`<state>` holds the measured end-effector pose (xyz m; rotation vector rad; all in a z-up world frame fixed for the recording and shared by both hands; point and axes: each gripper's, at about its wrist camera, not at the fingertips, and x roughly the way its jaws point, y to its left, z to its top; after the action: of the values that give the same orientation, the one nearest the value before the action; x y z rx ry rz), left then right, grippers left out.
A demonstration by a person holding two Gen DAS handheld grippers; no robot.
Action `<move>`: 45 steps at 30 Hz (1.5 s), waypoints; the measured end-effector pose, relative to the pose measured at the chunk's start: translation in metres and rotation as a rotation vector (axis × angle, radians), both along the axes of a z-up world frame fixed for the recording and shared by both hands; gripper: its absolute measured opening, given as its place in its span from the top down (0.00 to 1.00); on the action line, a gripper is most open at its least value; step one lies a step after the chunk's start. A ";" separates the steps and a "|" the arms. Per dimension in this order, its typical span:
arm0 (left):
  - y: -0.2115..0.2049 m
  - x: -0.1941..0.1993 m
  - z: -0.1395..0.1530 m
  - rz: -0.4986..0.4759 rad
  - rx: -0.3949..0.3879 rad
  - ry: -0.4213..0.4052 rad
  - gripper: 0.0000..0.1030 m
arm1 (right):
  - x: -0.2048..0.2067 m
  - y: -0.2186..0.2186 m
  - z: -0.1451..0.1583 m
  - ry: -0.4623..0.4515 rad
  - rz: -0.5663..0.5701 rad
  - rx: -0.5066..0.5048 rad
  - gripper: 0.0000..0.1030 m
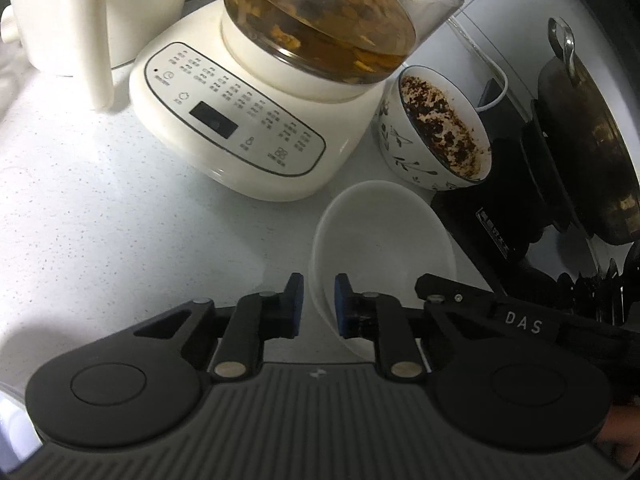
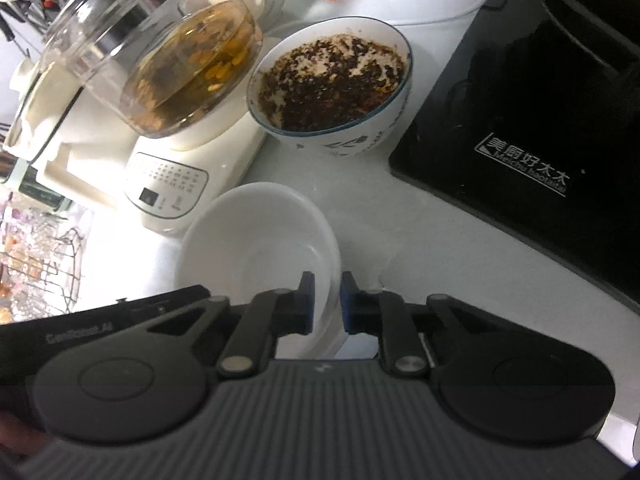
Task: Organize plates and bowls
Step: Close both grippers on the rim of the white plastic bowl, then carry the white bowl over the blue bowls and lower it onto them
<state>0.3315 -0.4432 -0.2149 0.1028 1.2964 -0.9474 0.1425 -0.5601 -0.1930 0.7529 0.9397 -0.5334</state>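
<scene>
On the counter (image 1: 100, 220), both tools straddle the white bowl's (image 1: 384, 232) rim.

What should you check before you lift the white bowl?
1. Left gripper fingers straddle the white bowl rim: ok.
2. Right gripper fingers straddle the opposite rim: ok.
3. Fingers actually pinching the rim: cannot tell.
4. White bowl is empty, nothing to spill: ok.
5. Patterned bowl with dark flakes stands apart from the white bowl: ok.
6. Glass kettle overhangs close behind, limited room for lifting: not ok.
</scene>
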 end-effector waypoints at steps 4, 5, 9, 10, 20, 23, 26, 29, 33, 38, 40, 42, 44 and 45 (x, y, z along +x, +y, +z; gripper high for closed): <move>-0.002 -0.002 0.001 -0.008 0.005 -0.006 0.82 | 0.001 0.001 0.001 -0.001 0.012 -0.007 0.87; -0.002 -0.002 0.002 -0.006 0.003 -0.004 0.82 | 0.001 0.001 0.001 -0.002 0.011 -0.005 0.88; -0.002 -0.002 0.005 -0.006 -0.003 -0.009 0.82 | -0.001 0.002 0.005 -0.015 0.018 -0.015 0.89; -0.001 -0.003 0.007 -0.007 -0.004 -0.012 0.82 | -0.001 0.002 0.007 -0.019 0.020 -0.019 0.89; 0.020 -0.011 0.037 0.021 -0.036 -0.023 0.82 | -0.010 0.009 0.031 -0.059 0.037 -0.029 0.89; 0.029 -0.014 0.049 0.031 -0.046 -0.035 0.82 | -0.012 0.013 0.042 -0.078 0.047 -0.031 0.89; 0.039 -0.018 0.061 0.043 -0.054 -0.056 0.82 | -0.013 0.019 0.053 -0.100 0.065 -0.036 0.89; 0.050 -0.020 0.071 0.059 -0.063 -0.072 0.82 | -0.012 0.026 0.064 -0.121 0.085 -0.048 0.89; 0.065 -0.024 0.084 0.077 -0.077 -0.091 0.82 | -0.013 0.037 0.075 -0.149 0.103 -0.060 0.89; 0.084 -0.026 0.097 0.101 -0.095 -0.102 0.82 | -0.013 0.051 0.087 -0.174 0.121 -0.074 0.89; 0.093 -0.026 0.103 0.109 -0.103 -0.109 0.82 | -0.013 0.057 0.094 -0.189 0.133 -0.082 0.89; 0.102 -0.026 0.108 0.116 -0.109 -0.117 0.82 | -0.013 0.064 0.099 -0.200 0.148 -0.095 0.89; 0.110 -0.025 0.109 0.127 -0.109 -0.114 0.82 | -0.010 0.072 0.103 -0.203 0.168 -0.116 0.89; 0.114 -0.025 0.111 0.132 -0.110 -0.118 0.82 | -0.009 0.075 0.105 -0.206 0.174 -0.117 0.89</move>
<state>0.3062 -0.3292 -0.1041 -0.0122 1.1266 -0.8841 0.1336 -0.4851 -0.0883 0.6014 0.7668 -0.3480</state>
